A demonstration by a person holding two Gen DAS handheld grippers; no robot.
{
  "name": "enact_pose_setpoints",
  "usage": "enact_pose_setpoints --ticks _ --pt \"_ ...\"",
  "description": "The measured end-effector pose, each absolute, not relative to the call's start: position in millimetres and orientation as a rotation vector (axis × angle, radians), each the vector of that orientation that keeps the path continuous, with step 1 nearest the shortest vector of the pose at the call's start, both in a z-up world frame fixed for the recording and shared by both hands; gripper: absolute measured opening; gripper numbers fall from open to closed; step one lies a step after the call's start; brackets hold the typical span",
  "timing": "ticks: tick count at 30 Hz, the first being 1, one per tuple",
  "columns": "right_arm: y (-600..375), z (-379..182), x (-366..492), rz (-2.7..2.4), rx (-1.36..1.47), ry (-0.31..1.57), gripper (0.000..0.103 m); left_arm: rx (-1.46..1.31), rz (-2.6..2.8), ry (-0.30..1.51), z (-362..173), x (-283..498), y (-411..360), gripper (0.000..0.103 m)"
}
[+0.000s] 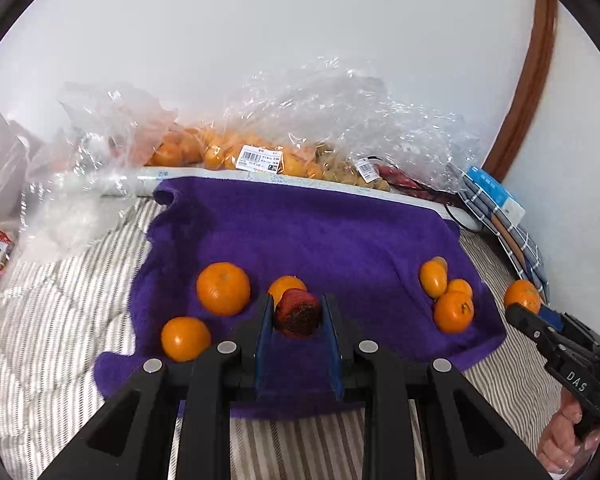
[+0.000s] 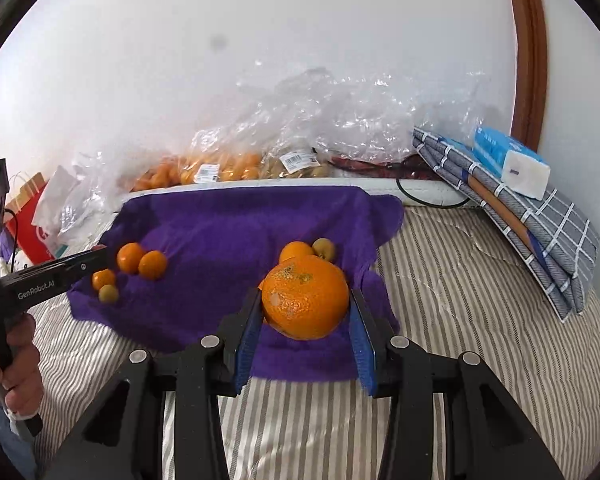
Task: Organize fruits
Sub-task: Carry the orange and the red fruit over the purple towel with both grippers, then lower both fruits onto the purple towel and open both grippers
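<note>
A purple towel [image 1: 320,232] lies on the striped bed, also in the right wrist view [image 2: 228,224]. My left gripper [image 1: 298,316] is shut on a small dark red fruit [image 1: 298,312] just above the towel's front part. Three oranges [image 1: 223,288] lie close around it. A cluster of small orange fruits [image 1: 448,296] lies at the towel's right. My right gripper [image 2: 306,300] is shut on a large orange [image 2: 305,298], held above the towel's right edge; it shows in the left wrist view [image 1: 522,296]. Small oranges [image 2: 142,262] lie at the towel's left.
Clear plastic bags of oranges [image 1: 220,152] lie along the wall behind the towel. A folded checked cloth with a tissue pack [image 2: 512,164] sits at the right. A red paper bag [image 2: 28,220] stands at the left. The striped bedding [image 2: 480,320] surrounds the towel.
</note>
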State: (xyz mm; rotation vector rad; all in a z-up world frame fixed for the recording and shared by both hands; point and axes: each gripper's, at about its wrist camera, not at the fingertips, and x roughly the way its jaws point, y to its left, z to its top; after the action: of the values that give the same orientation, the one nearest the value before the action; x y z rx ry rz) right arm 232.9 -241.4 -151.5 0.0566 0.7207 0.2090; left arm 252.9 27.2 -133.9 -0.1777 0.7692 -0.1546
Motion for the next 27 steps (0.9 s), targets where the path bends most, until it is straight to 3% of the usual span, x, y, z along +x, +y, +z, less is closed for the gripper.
enact_pose_setpoints --ticks 11,27 --pt "-241.2 -185.0 257.4 0.188 0.045 0.784 0.042 -0.163 -0.147 0.805 -160.0 262.4 23.4 0.023" --pt "-237.6 -190.5 257.7 0.187 0.025 0.766 0.042 -0.188 -0.126 0.837 -173.4 269.7 31.2 0.023"
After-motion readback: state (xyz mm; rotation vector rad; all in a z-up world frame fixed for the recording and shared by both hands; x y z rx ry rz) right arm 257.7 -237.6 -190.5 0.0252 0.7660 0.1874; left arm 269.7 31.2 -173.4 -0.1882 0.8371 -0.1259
